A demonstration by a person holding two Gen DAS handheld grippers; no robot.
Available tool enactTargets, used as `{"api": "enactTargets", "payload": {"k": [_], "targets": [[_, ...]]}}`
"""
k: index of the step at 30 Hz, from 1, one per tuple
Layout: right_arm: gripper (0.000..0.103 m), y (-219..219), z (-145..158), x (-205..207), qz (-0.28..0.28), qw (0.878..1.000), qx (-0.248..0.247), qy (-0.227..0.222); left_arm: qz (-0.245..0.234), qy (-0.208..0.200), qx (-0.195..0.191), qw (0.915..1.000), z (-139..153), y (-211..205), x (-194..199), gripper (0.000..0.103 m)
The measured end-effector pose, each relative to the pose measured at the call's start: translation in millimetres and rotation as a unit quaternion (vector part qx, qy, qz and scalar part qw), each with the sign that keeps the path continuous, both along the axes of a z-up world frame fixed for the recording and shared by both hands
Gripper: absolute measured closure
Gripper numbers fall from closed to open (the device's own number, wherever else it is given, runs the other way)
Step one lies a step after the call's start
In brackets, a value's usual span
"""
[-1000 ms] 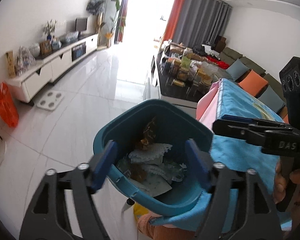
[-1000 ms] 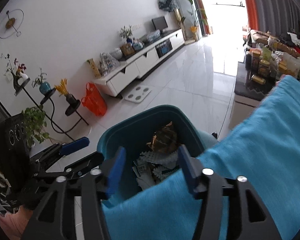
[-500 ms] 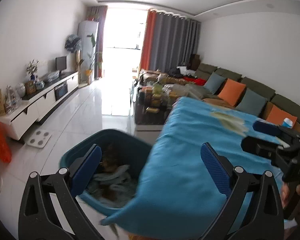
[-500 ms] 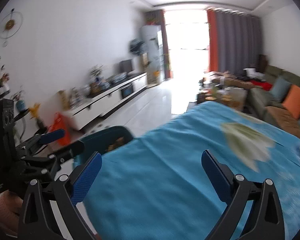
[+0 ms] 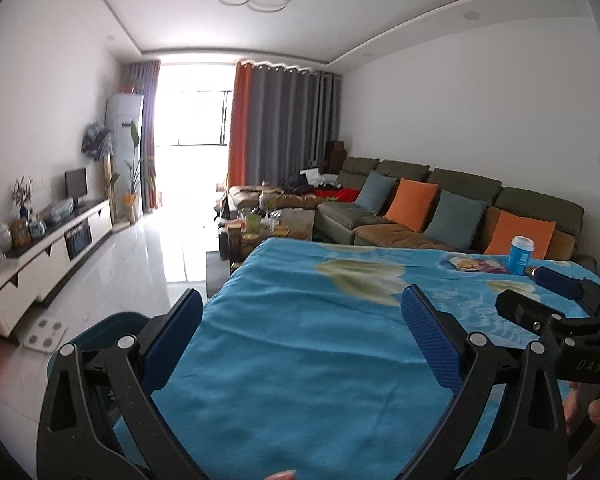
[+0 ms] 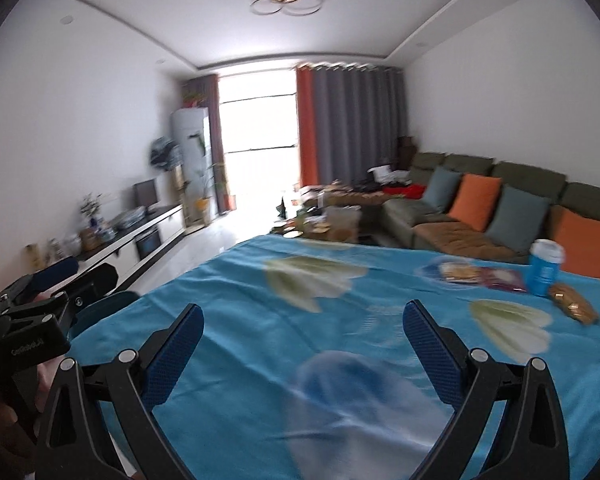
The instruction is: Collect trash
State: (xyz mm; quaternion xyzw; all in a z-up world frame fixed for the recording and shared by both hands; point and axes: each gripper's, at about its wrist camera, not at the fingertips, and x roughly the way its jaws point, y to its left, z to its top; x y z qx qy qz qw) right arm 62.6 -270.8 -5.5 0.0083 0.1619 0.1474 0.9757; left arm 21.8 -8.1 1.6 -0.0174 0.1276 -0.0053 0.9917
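A table under a blue flowered cloth fills both views. At its far right stand a blue cup with a white lid, a golden-brown snack packet and flat wrappers; the cup and wrappers also show in the left wrist view. The teal trash bin peeks out beside the table's left edge, its rim just visible. My left gripper is open and empty over the cloth. My right gripper is open and empty too, to the right of the left one.
A green sofa with orange and grey cushions runs along the right wall. A cluttered coffee table stands beyond the table. A white TV cabinet lines the left wall, with a scale on the tiled floor.
Both grippers swung up and to the right, from above the trash bin to over the table. Their jaws widened. The bin slid to the lower left edge of both views.
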Motion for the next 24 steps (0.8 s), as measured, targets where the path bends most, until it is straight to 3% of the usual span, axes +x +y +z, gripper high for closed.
{"api": "enactTargets", "payload": {"k": [8,24], "targets": [[0.007,-29,-2,-18,-0.042,0.999,0.003,-0.028,-0.014,-0.017,0.016,0.9996,5,-29,-5,0.006],[0.007,-40,6,-39,-0.082,0.995,-0.004,-0.061,-0.021,-0.032,0.022,0.999,5,-38,-17,0.006]]}}
